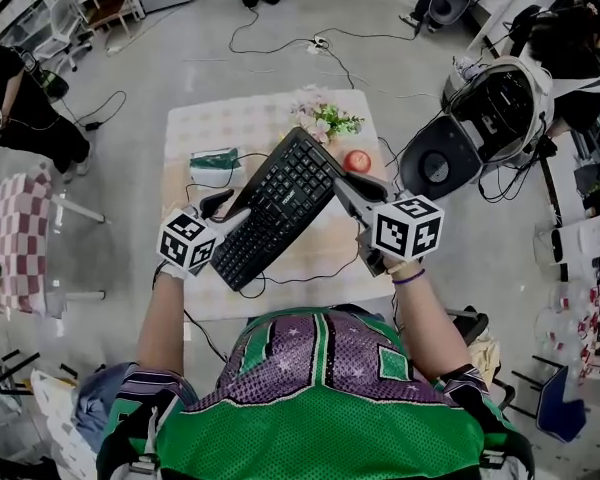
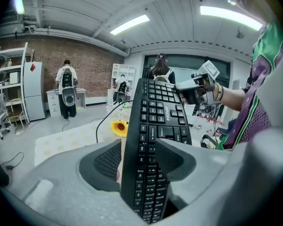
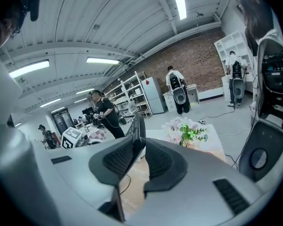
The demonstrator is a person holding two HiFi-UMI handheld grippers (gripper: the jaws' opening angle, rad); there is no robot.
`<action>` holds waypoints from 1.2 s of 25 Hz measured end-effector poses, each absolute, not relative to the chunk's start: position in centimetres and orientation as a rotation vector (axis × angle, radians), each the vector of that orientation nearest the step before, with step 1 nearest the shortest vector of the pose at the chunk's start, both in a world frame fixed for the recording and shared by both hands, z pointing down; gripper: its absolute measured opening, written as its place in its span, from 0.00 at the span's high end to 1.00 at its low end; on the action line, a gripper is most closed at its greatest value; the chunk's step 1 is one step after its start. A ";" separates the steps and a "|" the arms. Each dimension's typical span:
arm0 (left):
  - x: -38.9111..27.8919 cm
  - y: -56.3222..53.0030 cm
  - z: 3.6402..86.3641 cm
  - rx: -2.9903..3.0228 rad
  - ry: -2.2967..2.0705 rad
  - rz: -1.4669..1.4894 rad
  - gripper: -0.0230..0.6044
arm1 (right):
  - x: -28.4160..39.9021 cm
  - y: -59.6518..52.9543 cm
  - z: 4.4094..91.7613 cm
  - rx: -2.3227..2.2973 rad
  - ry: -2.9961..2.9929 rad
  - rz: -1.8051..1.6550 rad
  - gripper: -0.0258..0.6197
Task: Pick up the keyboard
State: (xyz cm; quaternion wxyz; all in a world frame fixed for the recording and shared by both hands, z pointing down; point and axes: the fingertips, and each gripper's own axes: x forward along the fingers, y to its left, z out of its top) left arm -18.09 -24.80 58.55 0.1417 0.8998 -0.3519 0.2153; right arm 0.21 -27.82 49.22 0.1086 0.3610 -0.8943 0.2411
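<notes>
Held the keyboard (image 1: 278,208) tilted above the table (image 1: 205,128), lying from 7 to 1 o'clock in head view. Clamped its 2 o'clock edge in the right gripper (image 3: 140,147). Straddled its 9 o'clock side with the left gripper (image 2: 137,145), jaws apart, seemingly just clear of one pad.

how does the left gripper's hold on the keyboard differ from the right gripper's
The left gripper stands open around the keyboard, a gap showing beside one pad; the right gripper is shut on it. The left gripper view shows the key face, the right gripper view only a thin edge. Both straddle the same keyboard, at opposite sides.
</notes>
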 end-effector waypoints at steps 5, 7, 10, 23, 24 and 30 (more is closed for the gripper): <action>-17.7 -25.4 60.2 2.603 -0.830 0.666 0.55 | -0.2 -27.8 49.0 1.054 -2.635 0.706 0.83; -17.4 -25.5 60.6 2.602 -0.741 0.672 0.53 | -0.2 -27.9 48.9 1.057 -2.634 0.705 0.83; -17.2 -25.9 61.0 2.598 -0.653 0.654 0.52 | -0.2 -28.1 48.8 1.069 -2.630 0.701 0.83; -15.5 -25.9 61.2 2.592 -0.135 0.713 0.50 | -0.5 -28.2 48.0 1.077 -2.652 0.696 0.83; -15.3 -25.8 61.2 2.591 -0.098 0.722 0.50 | -0.5 -28.1 48.0 1.076 -2.652 0.694 0.83; -13.6 -25.3 60.8 2.582 0.048 0.726 0.48 | -0.6 -27.7 47.9 1.084 -2.669 0.688 0.83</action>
